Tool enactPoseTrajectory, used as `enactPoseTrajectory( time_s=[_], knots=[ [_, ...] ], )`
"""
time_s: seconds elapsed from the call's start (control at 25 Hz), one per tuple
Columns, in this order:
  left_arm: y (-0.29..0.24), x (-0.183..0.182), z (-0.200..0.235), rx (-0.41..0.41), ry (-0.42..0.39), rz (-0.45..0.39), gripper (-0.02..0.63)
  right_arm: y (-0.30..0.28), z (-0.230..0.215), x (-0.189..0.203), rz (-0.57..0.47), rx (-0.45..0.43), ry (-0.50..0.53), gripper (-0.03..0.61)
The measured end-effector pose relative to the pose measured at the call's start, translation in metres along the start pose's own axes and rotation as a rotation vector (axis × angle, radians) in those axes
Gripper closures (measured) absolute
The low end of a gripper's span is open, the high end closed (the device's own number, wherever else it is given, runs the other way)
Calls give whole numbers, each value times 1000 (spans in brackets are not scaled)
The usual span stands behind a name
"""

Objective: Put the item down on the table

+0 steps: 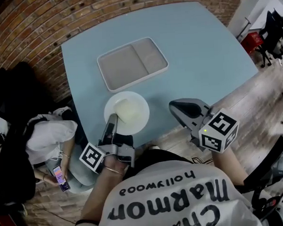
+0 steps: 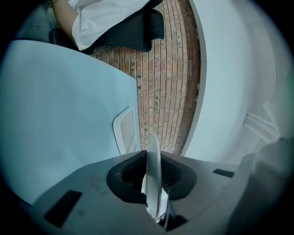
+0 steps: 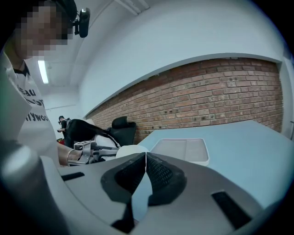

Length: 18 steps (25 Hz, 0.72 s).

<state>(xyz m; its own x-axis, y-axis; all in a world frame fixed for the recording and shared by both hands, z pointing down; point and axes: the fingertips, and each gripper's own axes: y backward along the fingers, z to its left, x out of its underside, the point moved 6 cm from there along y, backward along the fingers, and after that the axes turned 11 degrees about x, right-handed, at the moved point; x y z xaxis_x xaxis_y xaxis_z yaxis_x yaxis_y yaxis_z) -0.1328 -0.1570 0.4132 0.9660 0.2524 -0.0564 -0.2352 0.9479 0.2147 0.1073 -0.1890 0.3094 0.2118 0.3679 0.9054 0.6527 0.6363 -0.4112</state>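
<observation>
A white round plate (image 1: 127,112) is over the near part of the light blue table (image 1: 195,49), roughly level with it; I cannot tell whether it touches the top. My left gripper (image 1: 112,121) is shut on the plate's near left rim. In the left gripper view the plate (image 2: 153,176) shows edge-on, pinched between the jaws of the left gripper (image 2: 147,155). My right gripper (image 1: 177,106) is at the table's near edge, right of the plate, shut with nothing held. The right gripper view shows the right gripper (image 3: 145,155) with its pads together and the plate (image 3: 130,150) to its left.
A white two-part tray (image 1: 132,63) lies beyond the plate; it also shows as the tray (image 2: 125,133) and the tray (image 3: 183,149). A seated person with a phone (image 1: 61,177) and a black chair (image 1: 11,94) are left of the table. A brick wall (image 1: 40,25) runs behind.
</observation>
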Motion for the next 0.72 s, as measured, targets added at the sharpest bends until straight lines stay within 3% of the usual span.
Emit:
enactPoseTrajectory(
  time_s=[0.52,0.72],
  knots=[
    [-48,-32,19,-68,-44,-41,583,-47,-36,-12,26,-64,-24,568],
    [-56,-45,42,-104,-14,-66,583,-68,-38,-10,56,-68,6,568]
  ],
)
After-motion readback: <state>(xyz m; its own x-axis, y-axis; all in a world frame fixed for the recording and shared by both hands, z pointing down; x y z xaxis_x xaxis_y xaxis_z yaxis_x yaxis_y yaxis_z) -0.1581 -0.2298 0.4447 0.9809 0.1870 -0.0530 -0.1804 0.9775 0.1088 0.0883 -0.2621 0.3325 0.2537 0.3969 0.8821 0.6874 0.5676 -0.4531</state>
